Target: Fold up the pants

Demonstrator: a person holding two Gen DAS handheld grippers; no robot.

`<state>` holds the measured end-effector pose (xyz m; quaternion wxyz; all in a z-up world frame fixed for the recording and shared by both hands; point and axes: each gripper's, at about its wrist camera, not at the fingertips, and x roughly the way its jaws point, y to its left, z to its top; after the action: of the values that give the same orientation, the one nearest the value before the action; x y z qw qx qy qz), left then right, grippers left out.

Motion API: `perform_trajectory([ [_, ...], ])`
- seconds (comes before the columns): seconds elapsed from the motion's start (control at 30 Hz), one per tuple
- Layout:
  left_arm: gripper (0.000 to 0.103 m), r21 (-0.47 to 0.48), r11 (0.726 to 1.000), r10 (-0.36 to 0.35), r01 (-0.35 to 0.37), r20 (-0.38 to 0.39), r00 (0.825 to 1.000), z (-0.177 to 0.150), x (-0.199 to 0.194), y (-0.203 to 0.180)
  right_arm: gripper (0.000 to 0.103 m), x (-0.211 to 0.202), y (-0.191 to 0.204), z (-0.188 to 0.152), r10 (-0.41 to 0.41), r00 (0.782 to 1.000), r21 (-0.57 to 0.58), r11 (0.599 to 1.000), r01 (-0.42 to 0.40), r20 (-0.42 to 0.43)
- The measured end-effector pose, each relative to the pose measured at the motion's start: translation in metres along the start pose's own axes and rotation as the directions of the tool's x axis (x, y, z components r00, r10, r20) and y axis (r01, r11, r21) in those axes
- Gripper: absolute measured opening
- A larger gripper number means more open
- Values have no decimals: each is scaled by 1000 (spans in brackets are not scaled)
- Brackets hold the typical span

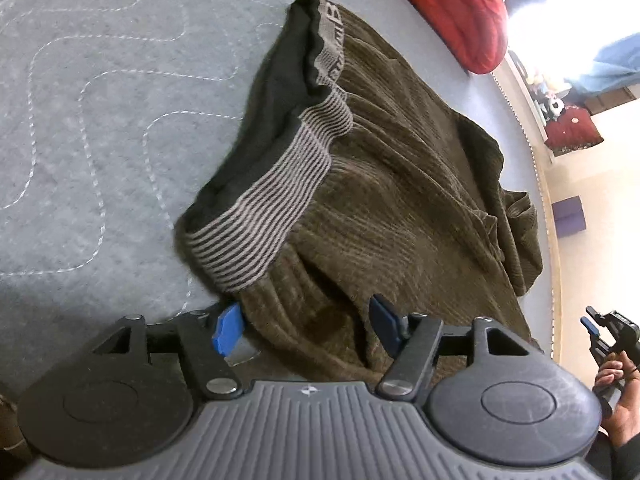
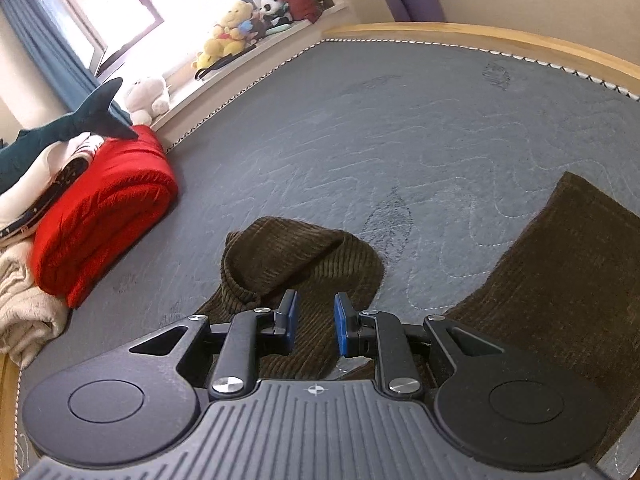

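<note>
In the left wrist view, the brown corduroy pants (image 1: 400, 184) lie spread on the grey quilted mattress (image 1: 80, 120), with the striped waistband (image 1: 272, 184) turned toward the camera and partly open, so the black lining is visible. The left gripper (image 1: 304, 326) hovers low over the side edge of the pants, just below the waistband corner. Its jaws stand wide; the left pad (image 1: 228, 328) is beside the edge of the cloth and the other is over the fabric, and nothing is pinched. To do this step well, I think the gripper should take the corner of the waistband with both layers together, and close only when the cloth is well between the pads. The gripper points steeply down toward the bed. At the right border, the person's hand (image 1: 616, 380) carries the right gripper (image 1: 596, 330) over the edge of the mattress.

In the right wrist view, the right gripper (image 2: 314, 326) hangs over one rumpled pant leg (image 2: 296, 264); the other leg (image 2: 560, 280) lies flat to the right, apart from it. The jaws are narrow but have a gap, with no cloth in it. It is tilted down and forward. A folded red blanket (image 2: 100, 216) lies at the left.
</note>
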<state>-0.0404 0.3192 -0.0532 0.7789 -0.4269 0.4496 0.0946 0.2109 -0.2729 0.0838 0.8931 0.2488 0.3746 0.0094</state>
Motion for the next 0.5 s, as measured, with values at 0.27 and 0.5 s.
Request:
perform_trajectory([
  [0.27,58,18,999,40,-41,27,999,3,7,-9,21,-6,-22,6,-9,1000,91,996,9,5],
  [0.5,15,1,996,92,-93,24,995,5,5,-2,21,-6,-18,3,4,1000,90,996,-3,-4],
])
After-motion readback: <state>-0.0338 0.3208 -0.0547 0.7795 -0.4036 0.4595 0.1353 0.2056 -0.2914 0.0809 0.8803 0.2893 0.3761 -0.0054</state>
